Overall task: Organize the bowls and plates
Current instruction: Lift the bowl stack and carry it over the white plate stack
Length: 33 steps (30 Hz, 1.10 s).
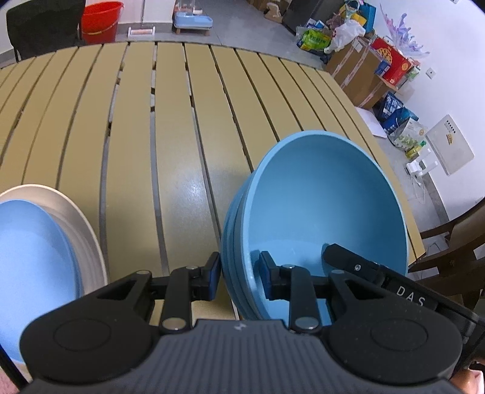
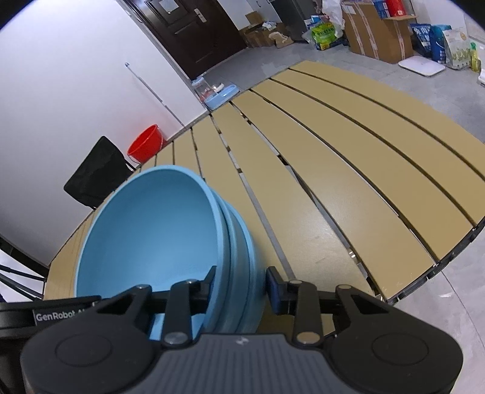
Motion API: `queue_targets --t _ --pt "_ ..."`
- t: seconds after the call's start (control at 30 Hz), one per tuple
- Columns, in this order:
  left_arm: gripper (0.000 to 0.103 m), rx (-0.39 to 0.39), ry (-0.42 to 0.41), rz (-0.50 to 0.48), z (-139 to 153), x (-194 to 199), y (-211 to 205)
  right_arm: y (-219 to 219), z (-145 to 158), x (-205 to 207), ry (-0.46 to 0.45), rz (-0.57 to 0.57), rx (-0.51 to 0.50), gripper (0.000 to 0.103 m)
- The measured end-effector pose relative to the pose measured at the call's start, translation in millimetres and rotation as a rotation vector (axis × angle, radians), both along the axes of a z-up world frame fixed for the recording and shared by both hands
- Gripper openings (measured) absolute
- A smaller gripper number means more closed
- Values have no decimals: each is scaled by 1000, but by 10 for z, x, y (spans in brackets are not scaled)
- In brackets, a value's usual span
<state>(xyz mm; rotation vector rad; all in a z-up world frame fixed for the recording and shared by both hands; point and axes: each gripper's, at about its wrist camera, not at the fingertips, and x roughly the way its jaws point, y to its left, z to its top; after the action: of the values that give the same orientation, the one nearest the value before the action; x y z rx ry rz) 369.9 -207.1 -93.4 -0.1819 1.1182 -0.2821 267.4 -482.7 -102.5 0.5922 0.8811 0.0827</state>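
A stack of several nested blue bowls (image 1: 318, 212) (image 2: 145, 242) sits tilted over the slatted tan table (image 1: 169, 127). My left gripper (image 1: 239, 274) is shut on the stack's rims, one pad outside and one inside the top bowl. My right gripper (image 2: 241, 288) is shut on the rims at the opposite side, its left finger inside the bowl. Each gripper's black housing shows at the edge of the other's view. At the lower left of the left wrist view a pale blue dish (image 1: 30, 257) rests on a silver plate (image 1: 83, 230).
The table's right edge (image 1: 415, 242) lies close beside the bowls, with a dark wooden chair (image 1: 454, 239) past it. A red bucket (image 1: 100, 21), a black chair (image 2: 97, 172) and cardboard boxes (image 1: 354, 69) stand on the floor beyond the table.
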Motion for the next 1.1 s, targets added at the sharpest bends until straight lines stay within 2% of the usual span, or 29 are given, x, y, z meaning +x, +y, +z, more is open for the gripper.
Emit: queue_targets --t 0.4,0.53,1.1 --pt "28 -25 -45 5 394 -309 35 -66 402 -351 -66 -17 3 30" --pt "28 -27 -90 -8 542 -428 19 -86 531 -461 -101 -21 5 30" --pt "28 -53 -114 -11 668 -614 222 -13 720 -602 -128 -18 -11 30"
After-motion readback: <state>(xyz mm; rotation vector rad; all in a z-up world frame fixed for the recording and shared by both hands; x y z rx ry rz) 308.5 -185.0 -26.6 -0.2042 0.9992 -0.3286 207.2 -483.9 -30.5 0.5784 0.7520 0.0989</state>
